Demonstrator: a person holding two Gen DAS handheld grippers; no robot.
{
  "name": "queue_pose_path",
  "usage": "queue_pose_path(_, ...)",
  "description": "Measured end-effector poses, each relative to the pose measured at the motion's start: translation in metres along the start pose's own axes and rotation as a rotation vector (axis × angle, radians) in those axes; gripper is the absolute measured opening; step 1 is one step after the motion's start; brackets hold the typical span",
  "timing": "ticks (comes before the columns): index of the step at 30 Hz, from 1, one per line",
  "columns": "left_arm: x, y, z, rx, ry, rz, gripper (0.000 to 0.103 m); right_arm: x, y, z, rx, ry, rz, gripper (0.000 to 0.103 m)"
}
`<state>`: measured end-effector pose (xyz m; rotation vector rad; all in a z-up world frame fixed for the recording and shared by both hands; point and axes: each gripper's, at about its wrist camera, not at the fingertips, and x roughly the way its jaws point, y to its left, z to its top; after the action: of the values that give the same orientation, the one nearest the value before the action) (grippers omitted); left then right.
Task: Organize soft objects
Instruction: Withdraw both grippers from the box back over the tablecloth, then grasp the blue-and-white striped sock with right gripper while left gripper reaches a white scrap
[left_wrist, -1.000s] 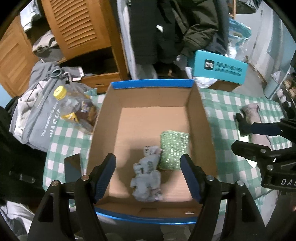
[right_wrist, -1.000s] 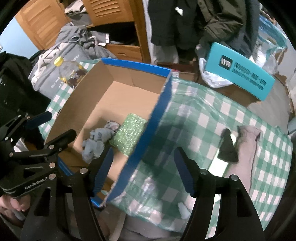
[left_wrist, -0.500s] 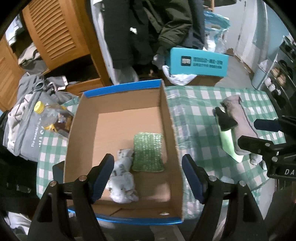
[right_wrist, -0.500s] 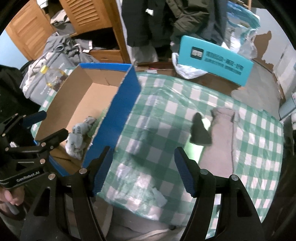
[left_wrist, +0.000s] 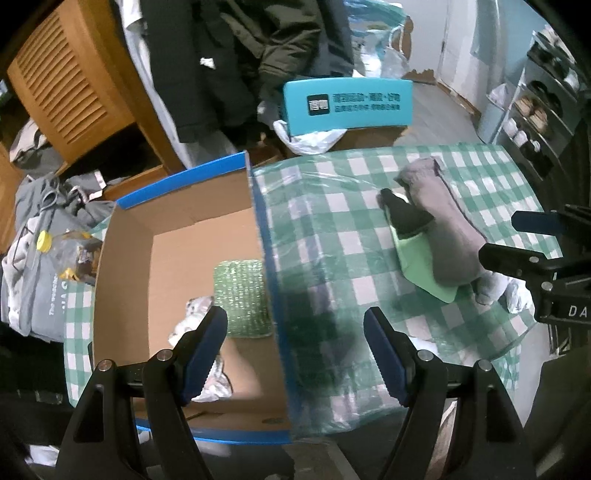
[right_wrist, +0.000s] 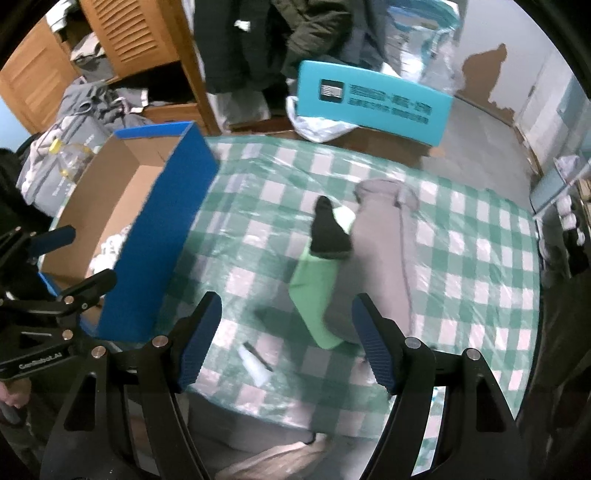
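Observation:
A cardboard box with blue edges (left_wrist: 271, 258) (right_wrist: 162, 236) stands on the left of the checked table. Inside lie a green scouring pad (left_wrist: 242, 295) and a crumpled grey-white cloth (left_wrist: 195, 325). Right of the box, on the tablecloth, lie a green-and-black sock (right_wrist: 319, 273) (left_wrist: 417, 251) and a grey folded cloth (right_wrist: 376, 258) (left_wrist: 443, 225), side by side. My left gripper (left_wrist: 295, 350) hangs open over the box's right wall, empty. My right gripper (right_wrist: 286, 341) is above the sock's green end with its jaws opening and nothing pressed between them.
A plastic bottle with a yellow cap (left_wrist: 55, 247) lies left of the box beside grey clothes. A teal box (right_wrist: 373, 103) stands behind the table, dark coats hang above it. A small white scrap (right_wrist: 255, 365) lies near the table's front edge. Shelves (left_wrist: 535, 110) stand at the right.
Both grippers have swung to the right, from over the box toward the sock and grey cloth. The box has slid to the left of both views. Nothing was picked up.

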<state>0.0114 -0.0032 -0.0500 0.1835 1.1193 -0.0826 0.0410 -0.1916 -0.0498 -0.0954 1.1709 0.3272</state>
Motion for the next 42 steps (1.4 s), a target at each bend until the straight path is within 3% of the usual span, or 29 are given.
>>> queue_pose_path(20,0.027,-0.056,-0.001,0.065,0.1,-0.031,0.078,-0.003,-0.084,-0.04,0.161,0.012,-0.06,0.074)
queue_pose_path(31,0.047,-0.086,-0.006,0.109,0.161,-0.048,0.078,0.014,-0.12,-0.06,0.253,0.064,-0.103,0.074)
queue_pose_path(42,0.076,-0.097,-0.014,0.072,0.262,-0.092,0.078,0.042,-0.144,-0.08,0.318,0.143,-0.139,0.074)
